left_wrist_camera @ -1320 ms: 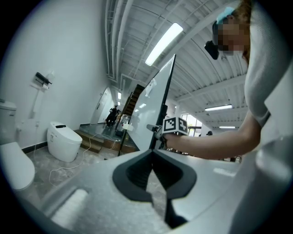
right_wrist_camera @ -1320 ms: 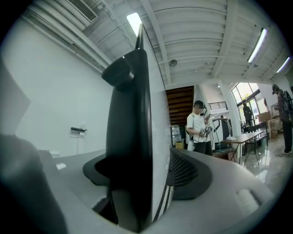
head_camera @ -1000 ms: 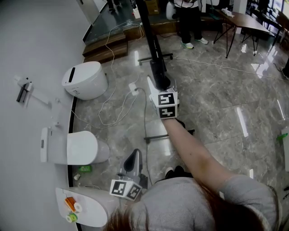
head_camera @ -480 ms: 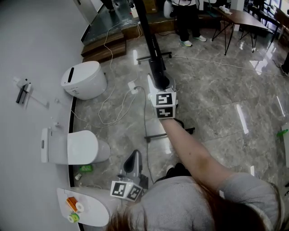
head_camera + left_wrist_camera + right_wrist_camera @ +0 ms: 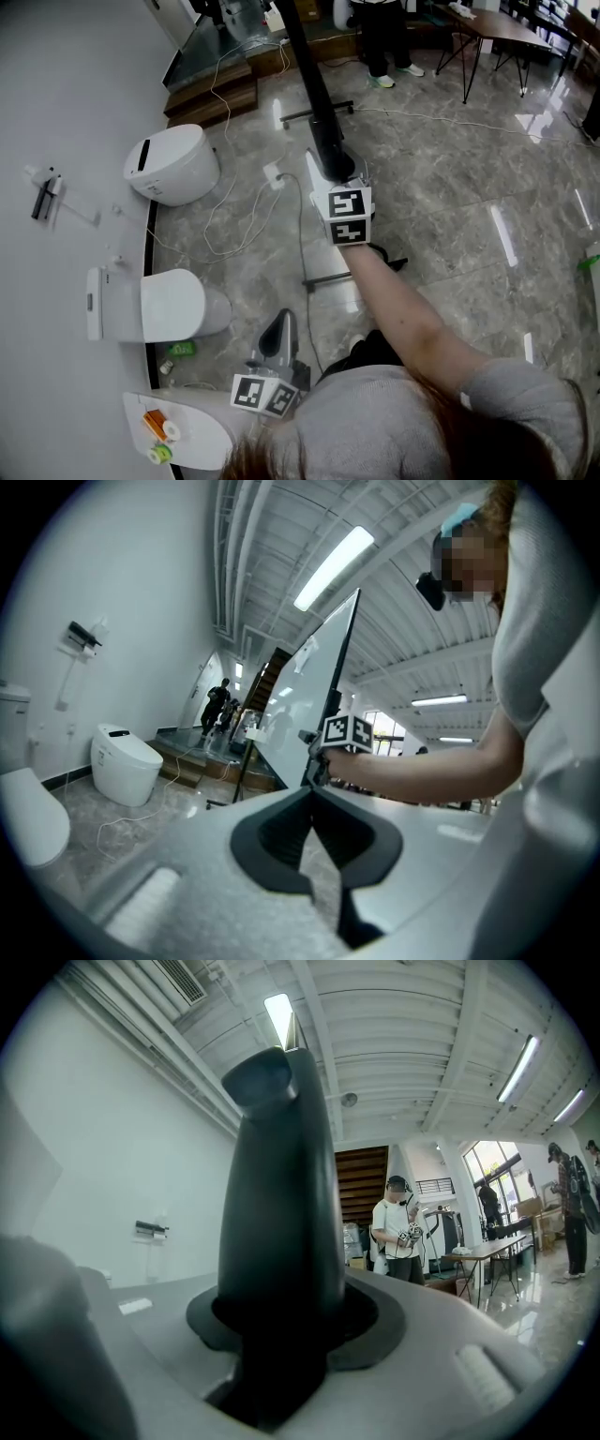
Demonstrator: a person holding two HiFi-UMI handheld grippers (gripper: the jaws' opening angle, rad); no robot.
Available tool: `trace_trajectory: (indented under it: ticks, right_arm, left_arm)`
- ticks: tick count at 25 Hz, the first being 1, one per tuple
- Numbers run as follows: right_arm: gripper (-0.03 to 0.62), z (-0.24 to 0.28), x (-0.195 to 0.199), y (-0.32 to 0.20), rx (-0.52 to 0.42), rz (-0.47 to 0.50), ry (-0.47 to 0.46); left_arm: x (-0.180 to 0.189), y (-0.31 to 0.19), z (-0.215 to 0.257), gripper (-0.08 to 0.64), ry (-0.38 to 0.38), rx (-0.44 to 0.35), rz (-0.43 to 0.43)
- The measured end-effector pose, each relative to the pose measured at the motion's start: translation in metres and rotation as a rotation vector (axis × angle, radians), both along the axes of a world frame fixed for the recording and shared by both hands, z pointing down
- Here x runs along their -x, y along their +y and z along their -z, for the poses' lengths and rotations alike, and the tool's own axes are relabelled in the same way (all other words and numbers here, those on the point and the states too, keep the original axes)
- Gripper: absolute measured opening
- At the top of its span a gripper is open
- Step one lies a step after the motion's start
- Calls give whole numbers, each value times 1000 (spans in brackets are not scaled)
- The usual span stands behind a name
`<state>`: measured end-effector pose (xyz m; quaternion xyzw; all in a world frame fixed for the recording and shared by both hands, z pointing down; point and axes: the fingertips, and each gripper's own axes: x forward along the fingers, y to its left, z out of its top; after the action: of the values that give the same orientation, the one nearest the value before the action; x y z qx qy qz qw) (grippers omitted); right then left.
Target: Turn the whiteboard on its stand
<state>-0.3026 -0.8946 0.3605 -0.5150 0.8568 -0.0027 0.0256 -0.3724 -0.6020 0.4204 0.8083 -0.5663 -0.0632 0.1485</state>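
I see the whiteboard edge-on as a long dark bar that tilts over its stand's feet. My right gripper, with its marker cube, has the board's lower black corner between its jaws. The jaws are opening a little, but the pads still sit on the frame. In the left gripper view the board's white face rises steeply, with the right gripper at its lower edge. My left gripper hangs low by my body, fingertips together and nothing between them.
Three white toilets line the wall on the left. A white cable trails over the marble floor near the stand. A person stands beyond the board, beside a table.
Little differs. The right gripper stays on the whiteboard's lower corner, and the whole head view has drifted slightly.
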Motion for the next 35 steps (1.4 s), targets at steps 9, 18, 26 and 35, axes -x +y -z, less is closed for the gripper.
trace_trajectory:
  ticks: [9, 18, 26, 35]
  right_arm:
    - [158, 0, -24, 15, -25, -21, 0]
    - [160, -5, -29, 47, -19, 16, -26]
    - [167, -2, -34, 60, -5, 32, -48]
    - [176, -3, -39, 83, -10, 55, -57]
  left_arm:
    - [-29, -5, -13, 2, 20, 19, -126]
    - [-56, 1, -5, 2, 3, 2, -123]
    - [-74, 23, 3, 2, 9, -8, -65]
    - [-79, 45, -2, 3, 28, -2, -34]
